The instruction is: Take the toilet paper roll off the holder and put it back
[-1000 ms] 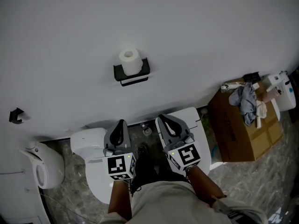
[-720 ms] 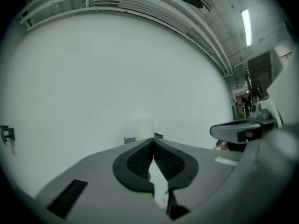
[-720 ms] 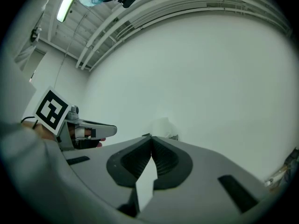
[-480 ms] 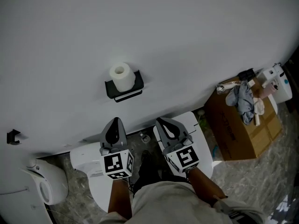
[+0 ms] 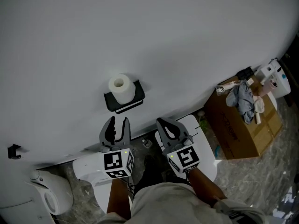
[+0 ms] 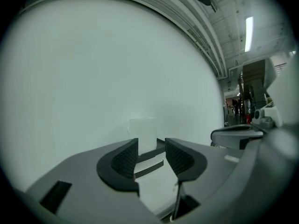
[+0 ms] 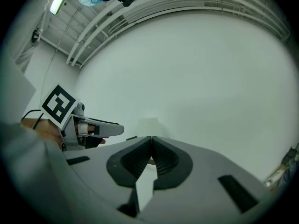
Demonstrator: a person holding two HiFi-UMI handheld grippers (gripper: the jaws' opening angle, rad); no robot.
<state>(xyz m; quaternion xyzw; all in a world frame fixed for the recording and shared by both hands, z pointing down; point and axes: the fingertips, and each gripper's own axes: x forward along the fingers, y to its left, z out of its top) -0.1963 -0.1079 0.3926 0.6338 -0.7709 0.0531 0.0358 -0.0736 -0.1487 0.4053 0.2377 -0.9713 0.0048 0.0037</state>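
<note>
A white toilet paper roll [image 5: 120,87] stands upright on a black holder [image 5: 125,99] fixed to the white wall. My left gripper [image 5: 117,121] points up at it from below, a short way off, its jaws opening with nothing between them. In the left gripper view the roll [image 6: 142,132] and the holder [image 6: 150,158] show straight ahead through the gap of the gripper [image 6: 151,146]. My right gripper [image 5: 167,123] is shut and empty, to the right of the left one. In the right gripper view the jaws meet at the tips [image 7: 151,141] and the roll [image 7: 148,126] is faint beyond.
A white toilet [image 5: 91,169] and a white panel [image 5: 202,143] lie below the grippers. A cardboard box [image 5: 243,127] with cloth and bottles stands at the right. A small black hook [image 5: 14,150] is on the wall at the left, a white bin [image 5: 49,195] below it.
The left gripper's jaws have parted; they were shut before. The view has shifted, so roll and holder now sit lower and closer to the grippers. The right gripper stays shut.
</note>
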